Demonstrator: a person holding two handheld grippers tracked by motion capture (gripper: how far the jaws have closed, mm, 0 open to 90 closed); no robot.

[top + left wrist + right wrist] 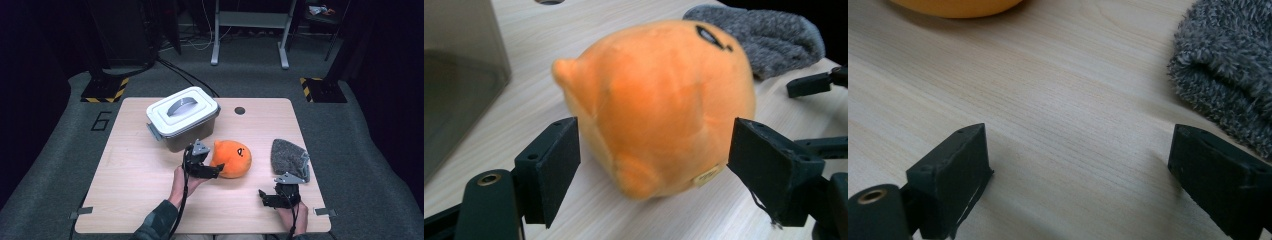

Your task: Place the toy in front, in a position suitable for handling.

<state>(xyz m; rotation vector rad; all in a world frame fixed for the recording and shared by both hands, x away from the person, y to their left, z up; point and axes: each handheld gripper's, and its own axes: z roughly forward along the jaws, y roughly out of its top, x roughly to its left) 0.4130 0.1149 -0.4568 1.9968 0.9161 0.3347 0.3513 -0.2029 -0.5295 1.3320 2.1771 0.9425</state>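
The orange plush toy (pixel 659 105) is seen lying on the tabletop (pixel 135 170), just beside the lidded plastic box (pixel 182 117). It is flanked, ungripped, by the released left tool (pixel 654 160); the right tool (pixel 1083 185) is spread over bare wood. The toy is judged soft and light, best pinched across its rounded sides.

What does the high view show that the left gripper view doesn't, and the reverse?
High view: the whole lidded storage box with its grey handle, the person's forearms, both hand-held grippers from outside, left hand-held gripper and right hand-held gripper, plus the floor and a table frame behind.
Left gripper view: its own jaws close up, standing open on either side of the orange plush toy, pads not pressing; a small tag low on the toy.
Both: the toy, the grey fuzzy cloth, the wooden table, the table's round hole.
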